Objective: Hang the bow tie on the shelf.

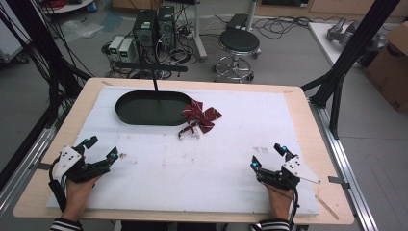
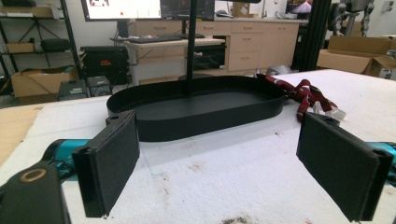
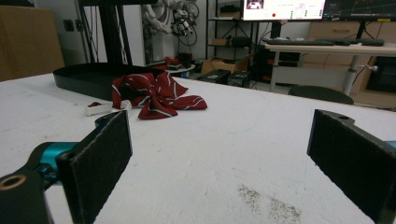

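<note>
**Operator:** Black pads of the right hand-held gripper stand wide apart and released, nothing between them. What lies ahead of them?

**Inspector:** The red striped bow tie lies crumpled on the white worktop, well apart from the jaws, touching or just beside the black oval tray. A white clip on its strap trails toward the camera.

**Operator:** Failure risks?

**Inspector:** The fabric is soft and layered; a pinch on one loose lobe would likely lift only part of it and leave the strap dragging. An approach from the tray side could nudge the tray wall.

**Operator:** And the left hand-held gripper?

**Inspector:** Also released, empty, facing the tray. Its view shows the tray floor bare and a black post rising behind it; the right gripper view hides that floor. The high view alone shows both hand-held grippers resting near the worktop's front edge.
</note>
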Available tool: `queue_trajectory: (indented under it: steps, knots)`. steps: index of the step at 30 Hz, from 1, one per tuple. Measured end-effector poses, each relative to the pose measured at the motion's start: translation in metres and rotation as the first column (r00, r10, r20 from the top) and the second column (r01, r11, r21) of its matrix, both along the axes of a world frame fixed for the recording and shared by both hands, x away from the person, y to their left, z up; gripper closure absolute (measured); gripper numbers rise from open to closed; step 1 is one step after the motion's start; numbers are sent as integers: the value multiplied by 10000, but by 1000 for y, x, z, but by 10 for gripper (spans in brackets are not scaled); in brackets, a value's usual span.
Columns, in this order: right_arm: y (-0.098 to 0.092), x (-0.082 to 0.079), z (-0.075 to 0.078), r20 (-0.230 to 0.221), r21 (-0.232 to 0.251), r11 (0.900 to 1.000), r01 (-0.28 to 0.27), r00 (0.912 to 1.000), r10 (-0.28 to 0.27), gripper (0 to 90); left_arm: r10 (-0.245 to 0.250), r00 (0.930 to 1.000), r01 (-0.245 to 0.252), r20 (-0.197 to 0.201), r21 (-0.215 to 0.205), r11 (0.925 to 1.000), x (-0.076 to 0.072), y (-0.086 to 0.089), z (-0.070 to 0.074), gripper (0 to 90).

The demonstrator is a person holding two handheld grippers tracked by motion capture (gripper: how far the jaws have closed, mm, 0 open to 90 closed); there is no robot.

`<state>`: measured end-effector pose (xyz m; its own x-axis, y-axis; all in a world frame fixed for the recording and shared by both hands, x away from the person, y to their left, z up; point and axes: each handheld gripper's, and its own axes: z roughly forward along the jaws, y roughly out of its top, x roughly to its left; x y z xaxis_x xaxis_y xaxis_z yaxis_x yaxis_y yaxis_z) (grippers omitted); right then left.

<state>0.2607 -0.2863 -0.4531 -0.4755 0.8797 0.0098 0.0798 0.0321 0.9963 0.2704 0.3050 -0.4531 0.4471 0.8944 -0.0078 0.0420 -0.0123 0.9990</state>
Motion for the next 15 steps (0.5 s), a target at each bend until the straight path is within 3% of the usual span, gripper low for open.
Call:
queue_trajectory:
  steps: [15]
  knots:
    - [0,0,0,52,3,10000,-18,10000,18,54,-7,10000,6,40,97,10000,0,-1,0,136]
